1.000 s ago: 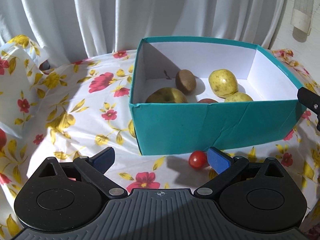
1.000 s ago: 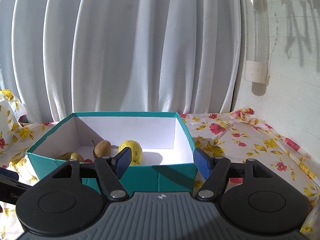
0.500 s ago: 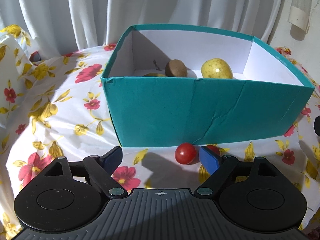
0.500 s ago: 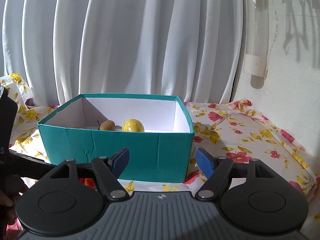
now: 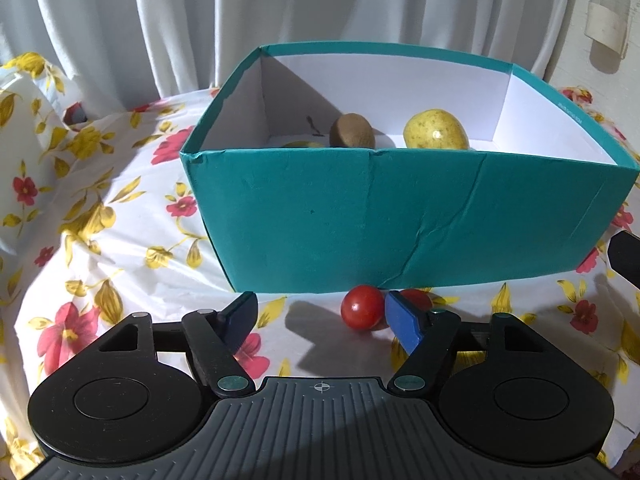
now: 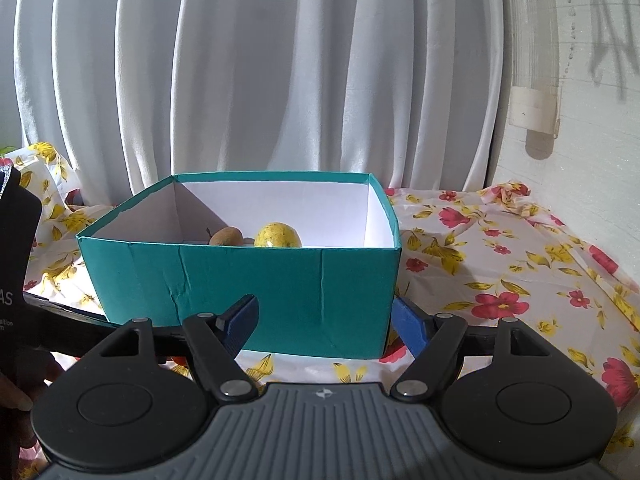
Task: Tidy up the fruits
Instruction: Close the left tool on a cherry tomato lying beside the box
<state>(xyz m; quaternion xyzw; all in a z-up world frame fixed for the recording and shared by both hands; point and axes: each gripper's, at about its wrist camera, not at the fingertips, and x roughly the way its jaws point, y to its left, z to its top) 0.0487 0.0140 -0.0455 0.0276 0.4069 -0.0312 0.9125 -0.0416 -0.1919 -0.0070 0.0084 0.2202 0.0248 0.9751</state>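
Left gripper (image 5: 322, 316) tilts down at the floral cloth (image 5: 120, 208), jaws spread but just been closing, nothing pinched. Round glossy cherry tomato (image 5: 362, 306) sits between them, just beside the right blue pad, untouched. A second tomato (image 5: 416, 300) peeks behind that pad. Beyond the jaws, a teal cardboard box (image 5: 400, 216), white inside, holds a fuzzy brown kiwi (image 5: 352, 131) and speckled yellow fruit (image 5: 435, 131). Right gripper (image 6: 324, 326) points nearly level at the box's corner, jaws spread, empty.

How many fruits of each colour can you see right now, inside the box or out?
Red tomatoes, outside in front of the teal box: 2
Yellow fruit inside: 2, one barely showing
Brown kiwi inside: 1
Total visible: 5
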